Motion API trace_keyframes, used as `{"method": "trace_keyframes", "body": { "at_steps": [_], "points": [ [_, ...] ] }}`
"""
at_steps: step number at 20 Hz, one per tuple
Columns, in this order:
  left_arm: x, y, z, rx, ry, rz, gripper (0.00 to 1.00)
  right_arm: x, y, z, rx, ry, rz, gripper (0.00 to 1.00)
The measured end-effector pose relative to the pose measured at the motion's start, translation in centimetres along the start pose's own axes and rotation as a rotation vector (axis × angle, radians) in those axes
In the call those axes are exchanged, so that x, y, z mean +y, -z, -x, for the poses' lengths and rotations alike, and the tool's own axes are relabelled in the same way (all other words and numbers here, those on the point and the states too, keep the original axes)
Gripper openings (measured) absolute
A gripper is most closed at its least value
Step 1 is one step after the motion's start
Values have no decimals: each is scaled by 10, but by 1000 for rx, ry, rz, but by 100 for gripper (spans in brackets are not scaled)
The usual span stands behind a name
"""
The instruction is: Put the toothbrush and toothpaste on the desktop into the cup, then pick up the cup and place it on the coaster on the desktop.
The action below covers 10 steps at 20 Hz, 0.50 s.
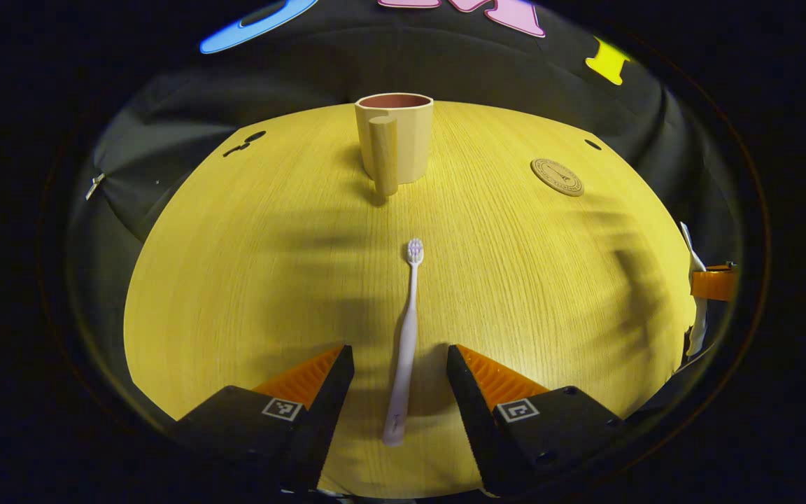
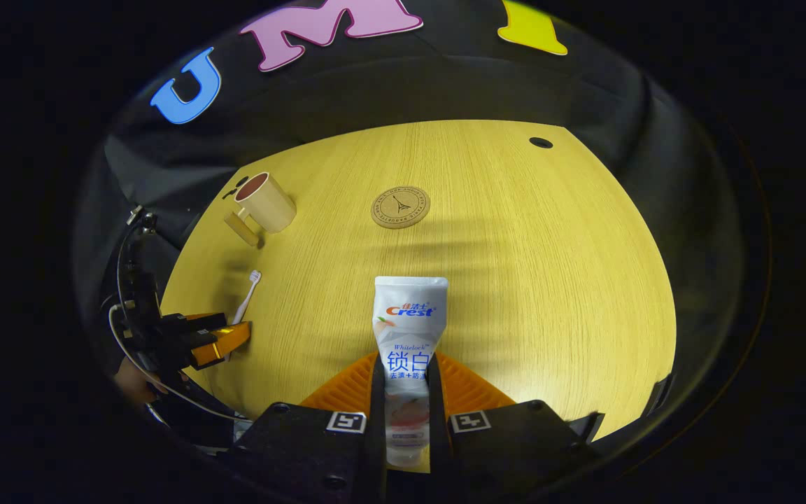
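A pale toothbrush (image 1: 405, 350) lies flat on the yellow wooden desktop (image 1: 249, 280), bristle end toward the cup. My left gripper (image 1: 399, 374) is open, one finger on each side of the handle, touching neither side. The beige cup (image 1: 396, 140) stands upright at the far edge, handle facing me; in the right gripper view the cup (image 2: 263, 204) is at far left. The round coaster (image 2: 400, 207) lies mid-desk, and the coaster (image 1: 557, 176) sits right of the cup. My right gripper (image 2: 406, 381) is shut on the white toothpaste tube (image 2: 408, 329), crimped end pointing forward.
The left gripper (image 2: 200, 339) and the hand holding it are at the left edge of the right gripper view, over the toothbrush (image 2: 245, 297). A small dark hole (image 2: 540, 143) marks the desk's far right corner. Black cloth surrounds the desk.
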<state>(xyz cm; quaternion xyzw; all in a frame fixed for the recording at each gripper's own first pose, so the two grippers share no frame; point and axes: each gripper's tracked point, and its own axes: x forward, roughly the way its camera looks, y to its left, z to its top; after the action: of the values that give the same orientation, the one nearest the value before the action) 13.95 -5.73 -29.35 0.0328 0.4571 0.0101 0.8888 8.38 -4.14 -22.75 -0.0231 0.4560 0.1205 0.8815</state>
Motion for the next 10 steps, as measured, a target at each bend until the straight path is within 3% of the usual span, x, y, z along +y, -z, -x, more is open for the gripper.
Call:
{"method": "trace_keyframes", "body": {
  "at_steps": [2,3,7,10],
  "points": [
    [-1,1,3,30,16,-34,73,5,-3,-1,0,-13,-7,29],
    [-3,2,3,43,22,-46,56,8,-5,-4,-1,-19,-8,29],
    [-6,3,2,88,25,-64,27,14,-18,-8,-14,-34,6,29],
    [-7,1,3,94,22,-59,12,20,-30,-10,-29,-46,36,29]
  ]
}}
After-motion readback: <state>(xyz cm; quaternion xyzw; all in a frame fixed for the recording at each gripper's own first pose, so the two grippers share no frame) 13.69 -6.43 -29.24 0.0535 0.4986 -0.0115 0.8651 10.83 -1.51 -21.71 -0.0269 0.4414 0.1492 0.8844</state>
